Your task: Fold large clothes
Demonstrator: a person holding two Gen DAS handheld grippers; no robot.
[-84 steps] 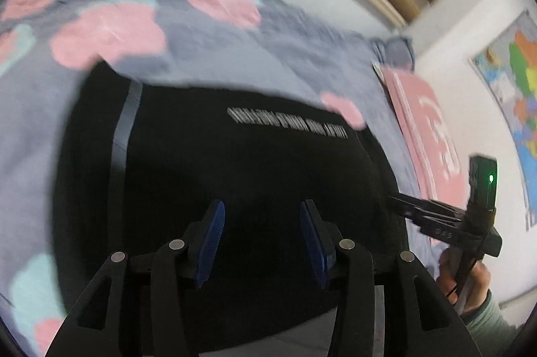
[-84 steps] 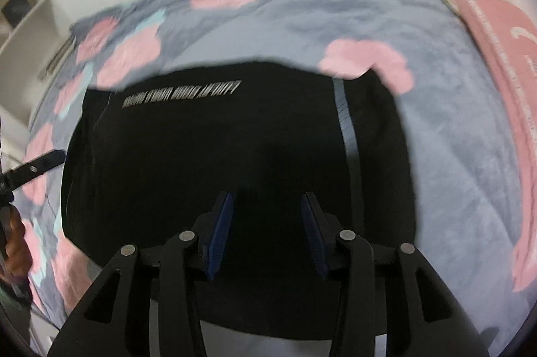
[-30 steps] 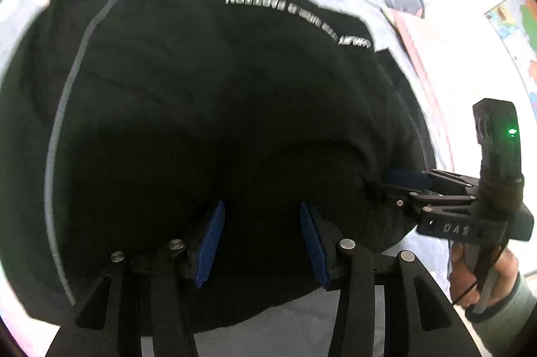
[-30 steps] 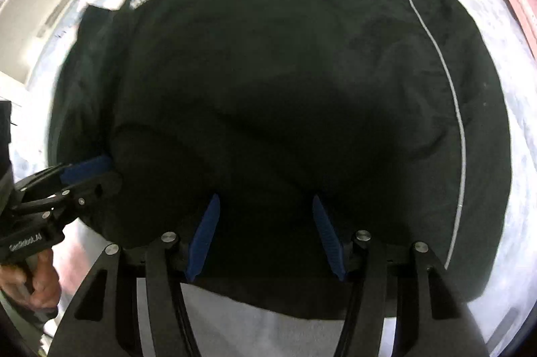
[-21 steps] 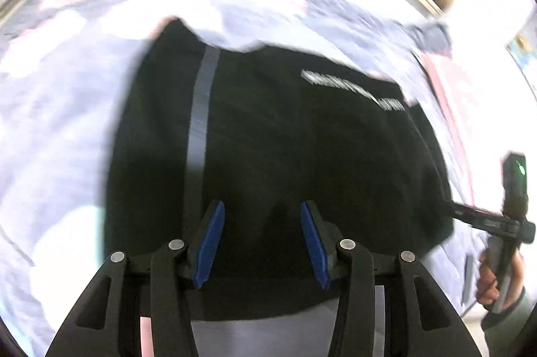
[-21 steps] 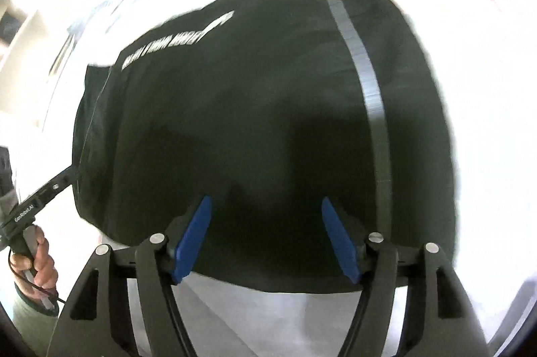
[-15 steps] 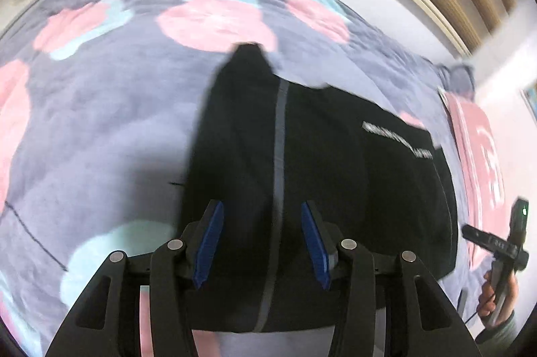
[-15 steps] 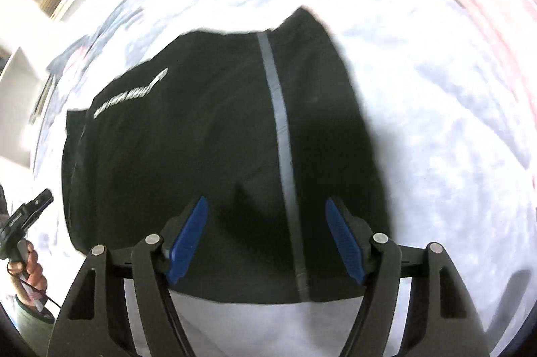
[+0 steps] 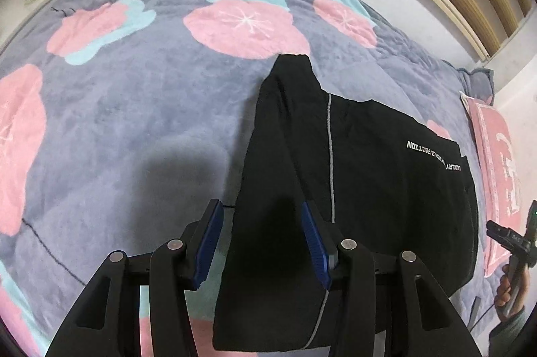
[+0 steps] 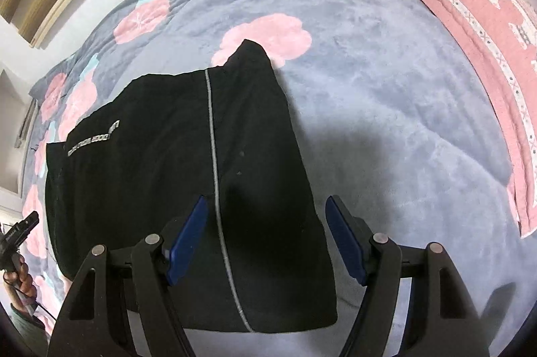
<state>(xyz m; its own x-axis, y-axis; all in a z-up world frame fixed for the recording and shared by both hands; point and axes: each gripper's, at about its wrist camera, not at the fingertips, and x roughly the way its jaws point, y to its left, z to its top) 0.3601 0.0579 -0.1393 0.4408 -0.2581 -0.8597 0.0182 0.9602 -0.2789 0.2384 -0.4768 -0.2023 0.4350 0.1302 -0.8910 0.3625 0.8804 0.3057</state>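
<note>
Left gripper (image 9: 260, 241) held apart, nothing grasped, poised above near left edge of garment (image 9: 352, 189). Right gripper (image 10: 266, 243) likewise spread wide and unloaded, above near right edge of garment (image 10: 167, 172). Black garment seen lying flat on floral blanket (image 9: 134, 122), sides apparently folded in, grey stripes (image 10: 214, 155) showing, white lettering (image 9: 433, 152) toward far end. Pink towel (image 10: 470, 21) noted beyond, at bed edge. Step judged: between folds. Next move judged: near hem to be pinched at both corners, carried toward far end.
</note>
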